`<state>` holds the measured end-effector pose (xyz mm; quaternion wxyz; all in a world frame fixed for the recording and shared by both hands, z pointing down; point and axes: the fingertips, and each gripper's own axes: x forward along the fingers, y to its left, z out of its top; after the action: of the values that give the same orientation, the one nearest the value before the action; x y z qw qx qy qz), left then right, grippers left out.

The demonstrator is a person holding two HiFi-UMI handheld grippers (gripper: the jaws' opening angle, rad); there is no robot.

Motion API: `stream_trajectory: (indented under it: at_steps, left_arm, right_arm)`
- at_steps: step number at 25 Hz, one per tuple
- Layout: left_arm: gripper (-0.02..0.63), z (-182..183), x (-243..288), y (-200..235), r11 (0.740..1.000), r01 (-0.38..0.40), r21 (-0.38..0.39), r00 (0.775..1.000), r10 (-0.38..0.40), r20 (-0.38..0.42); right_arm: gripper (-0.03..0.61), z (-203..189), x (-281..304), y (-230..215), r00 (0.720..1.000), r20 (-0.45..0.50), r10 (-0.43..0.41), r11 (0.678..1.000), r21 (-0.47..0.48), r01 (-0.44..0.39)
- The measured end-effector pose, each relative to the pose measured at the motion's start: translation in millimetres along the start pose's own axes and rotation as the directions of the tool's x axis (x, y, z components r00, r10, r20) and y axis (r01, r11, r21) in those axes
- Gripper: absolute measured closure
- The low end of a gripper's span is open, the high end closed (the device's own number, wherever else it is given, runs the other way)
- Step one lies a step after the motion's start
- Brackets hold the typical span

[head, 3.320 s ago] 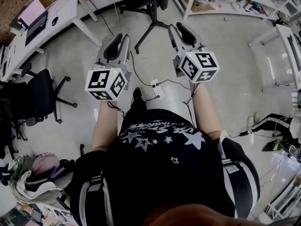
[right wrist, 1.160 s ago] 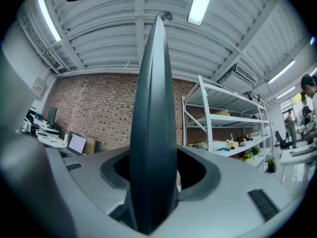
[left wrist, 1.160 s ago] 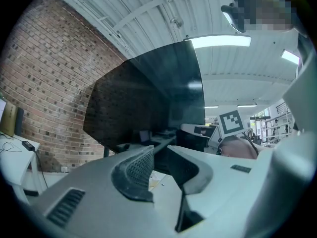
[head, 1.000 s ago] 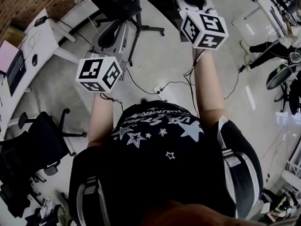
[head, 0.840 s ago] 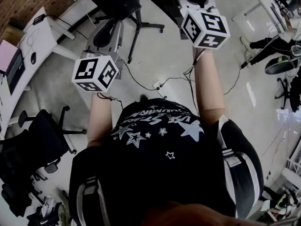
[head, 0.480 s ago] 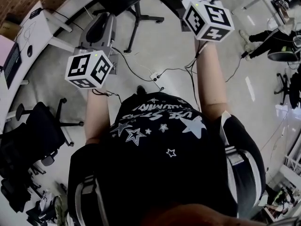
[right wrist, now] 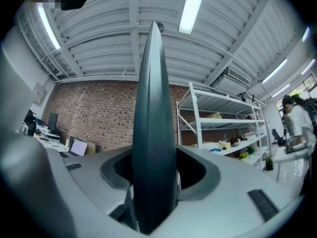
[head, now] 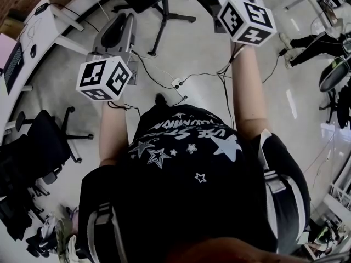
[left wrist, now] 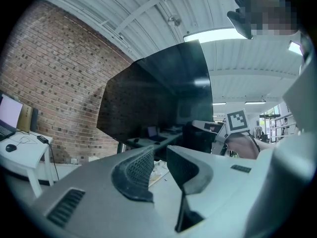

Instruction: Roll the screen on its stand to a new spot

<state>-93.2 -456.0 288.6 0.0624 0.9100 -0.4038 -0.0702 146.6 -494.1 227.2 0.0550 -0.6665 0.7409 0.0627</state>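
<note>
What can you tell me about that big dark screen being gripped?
The screen is a large, thin, dark panel with a glossy face that faintly mirrors the room and shows no picture. It stands upright before a brick wall. The right hand-held gripper clamps its rounded side edge between both jaws; the left hand-held gripper holds nothing.

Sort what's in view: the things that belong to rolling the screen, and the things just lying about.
Belongs to the job:
- screen
- its stand
- right claw, closed on the screen's edge
- left claw, open and empty

Just lying about:
- office chair
- white desk with a laptop
- power strip
- shelving
</note>
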Motion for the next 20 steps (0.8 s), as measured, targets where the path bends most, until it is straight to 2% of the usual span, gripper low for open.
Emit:
stream_trajectory:
  at_steps: [12,20]
  left_arm:
    - [0.523,-2,-22,-67,0.999,-0.039,0.009,0.999,0.039,0.019]
    - [0.523,-5,-41,-117,0.999,-0.032,0.024,0.999,0.031,0.037]
  right_arm:
    - [0.367,4,-50,-30,0.996,-0.053,0.077,0.997,-0.006,-0.077]
    - [0.368,7,-93,-29,0.991,-0.079,0.11,0.993,-0.027,-0.113]
